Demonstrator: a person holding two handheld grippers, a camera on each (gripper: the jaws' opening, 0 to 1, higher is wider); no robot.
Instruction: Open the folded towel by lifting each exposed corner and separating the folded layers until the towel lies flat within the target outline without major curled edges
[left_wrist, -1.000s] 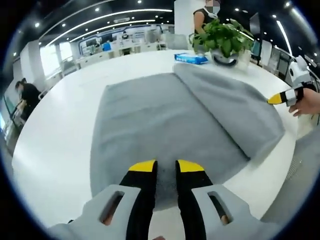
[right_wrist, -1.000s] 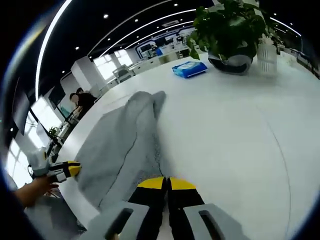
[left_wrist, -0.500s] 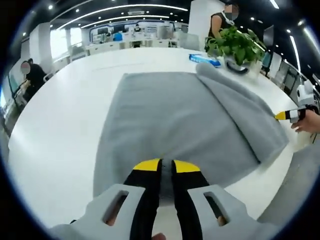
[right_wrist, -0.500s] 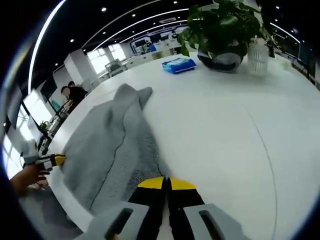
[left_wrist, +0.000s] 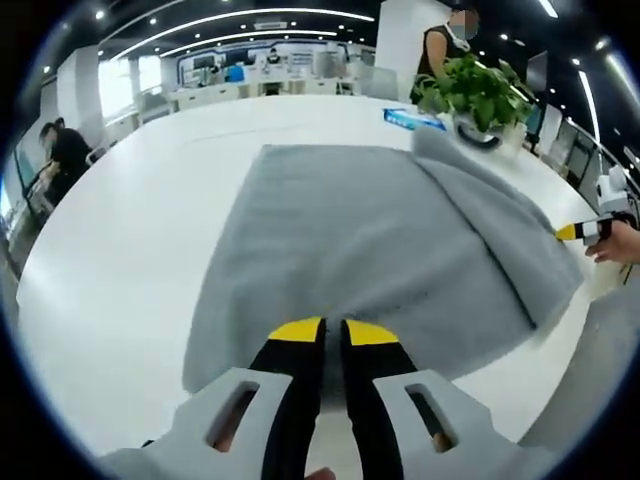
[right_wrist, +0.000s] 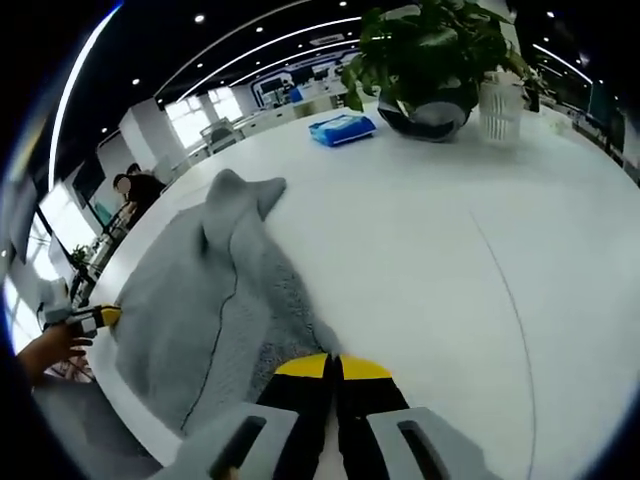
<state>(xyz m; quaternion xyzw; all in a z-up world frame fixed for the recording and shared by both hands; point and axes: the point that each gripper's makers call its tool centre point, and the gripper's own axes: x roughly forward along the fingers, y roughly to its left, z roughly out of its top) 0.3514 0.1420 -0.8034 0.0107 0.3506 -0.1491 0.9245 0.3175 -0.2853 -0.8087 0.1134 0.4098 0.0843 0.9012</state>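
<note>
So: one gray towel (left_wrist: 370, 240) lies on one white table (left_wrist: 110, 270), spread wide on its left part, with a folded-over layer along its right side that rises to a small peak at the far end. Two grippers. Left gripper (left_wrist: 332, 332), in the left gripper view, has its yellow-tipped jaws almost together on the towel's near edge, cloth between them. Right gripper (right_wrist: 333, 366), in the right gripper view, has jaws pressed together at the towel's near corner (right_wrist: 285, 345); whether cloth sits between the tips is hard to tell. Each view also catches the other gripper at its edge, small and cut off, beside a hand (left_wrist: 618, 243). Far on the table: one potted plant (right_wrist: 435, 55), one blue packet (right_wrist: 342, 128), one white ribbed container (right_wrist: 498, 108) just right of the plant. A thin curved line (right_wrist: 515, 310) crosses the table right of the towel. Two people in the background: one dark-clothed person (left_wrist: 62, 155) far left, one standing person (left_wrist: 440, 45) behind the plant, partly hidden by leaves. Background desks are blurred.
</note>
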